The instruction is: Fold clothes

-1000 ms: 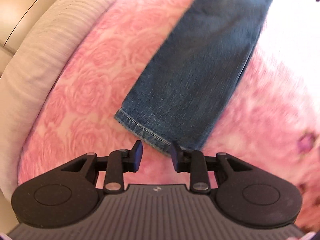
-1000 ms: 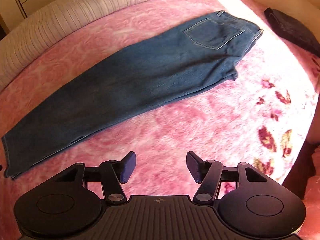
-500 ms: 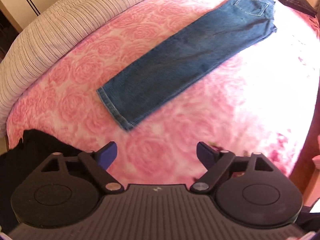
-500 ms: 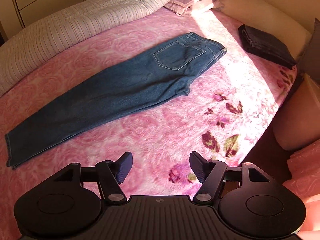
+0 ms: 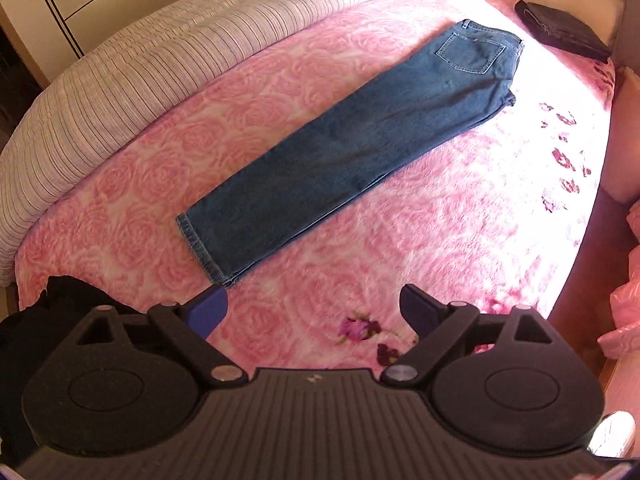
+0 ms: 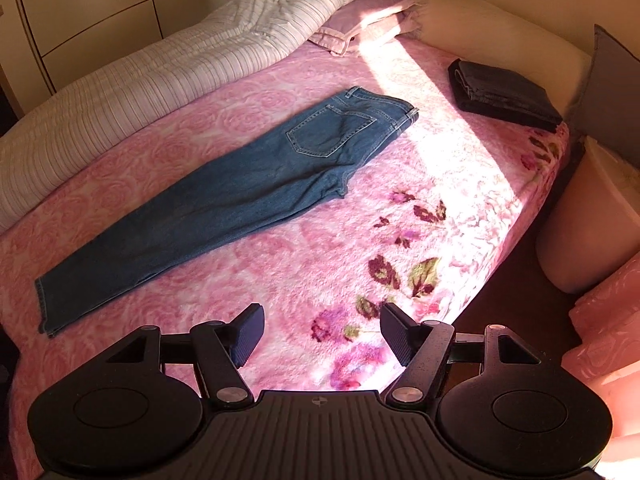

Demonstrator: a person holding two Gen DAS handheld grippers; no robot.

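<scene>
A pair of blue jeans [image 5: 360, 140] lies flat on the pink rose-patterned bed, folded lengthwise with one leg on the other, back pocket up, waist far right, hem near left. It also shows in the right wrist view [image 6: 224, 196]. My left gripper [image 5: 314, 314] is open and empty, held above the bed just short of the hem. My right gripper [image 6: 320, 336] is open and empty, above the bed's near edge, well short of the jeans.
A folded dark garment [image 6: 504, 96] lies at the bed's far right corner, also in the left wrist view [image 5: 560, 28]. A striped duvet [image 5: 140, 72] is bunched along the far side. A black garment [image 5: 48, 312] lies at near left. Pink bags [image 6: 608, 340] stand right of the bed.
Both grippers have pulled back and up from the jeans. The left gripper, nearly closed at the hem a second ago, has opened wide and holds nothing. The jeans stay flat.
</scene>
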